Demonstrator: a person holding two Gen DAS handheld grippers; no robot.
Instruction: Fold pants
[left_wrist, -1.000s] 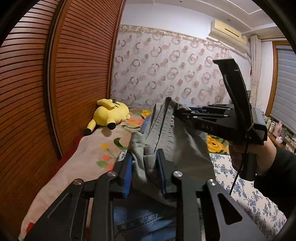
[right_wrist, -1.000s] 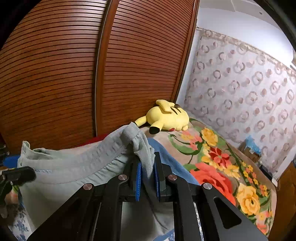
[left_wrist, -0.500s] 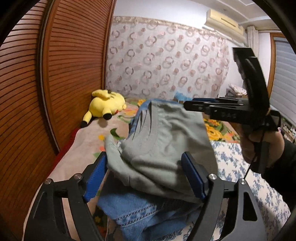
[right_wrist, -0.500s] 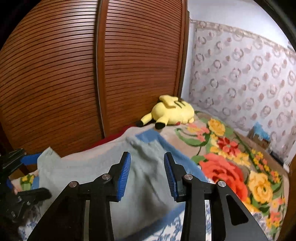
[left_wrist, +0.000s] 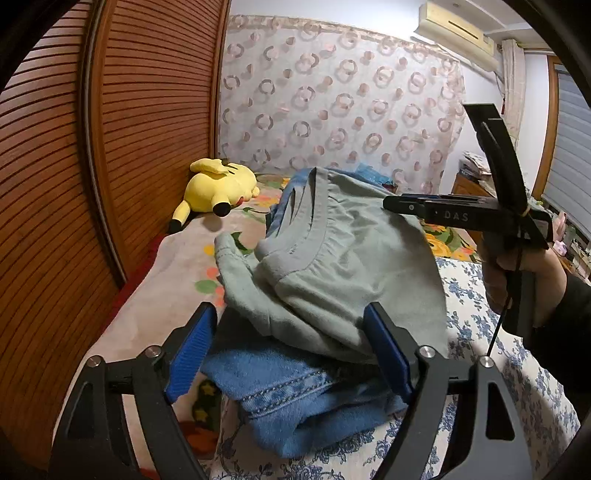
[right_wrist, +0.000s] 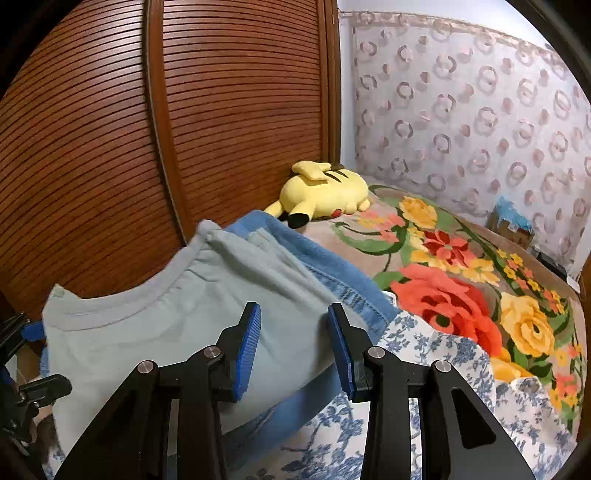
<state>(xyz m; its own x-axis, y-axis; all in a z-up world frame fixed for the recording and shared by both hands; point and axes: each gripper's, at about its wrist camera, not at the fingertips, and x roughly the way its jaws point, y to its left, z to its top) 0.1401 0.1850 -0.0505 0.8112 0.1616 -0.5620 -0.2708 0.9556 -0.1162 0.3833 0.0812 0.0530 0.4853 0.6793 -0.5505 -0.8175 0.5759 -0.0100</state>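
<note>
**Folded pants rest on the stack, both grippers free**

The bed (right_wrist: 461, 295) serves as the folding surface. The grey-green pants (left_wrist: 343, 258) lie folded atop blue jeans (left_wrist: 295, 398), apparently stacked for tidiness. The left gripper (left_wrist: 291, 354) and right gripper (right_wrist: 293, 347) hover spread apart, holding nothing.

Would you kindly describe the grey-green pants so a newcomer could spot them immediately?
Start at the bed beside the slatted wooden wardrobe. Near its blue-floral sheet lies a clothes pile; the grey-green pants sit on top, elastic waistband showing, unlike the blue jeans beneath them.
</note>
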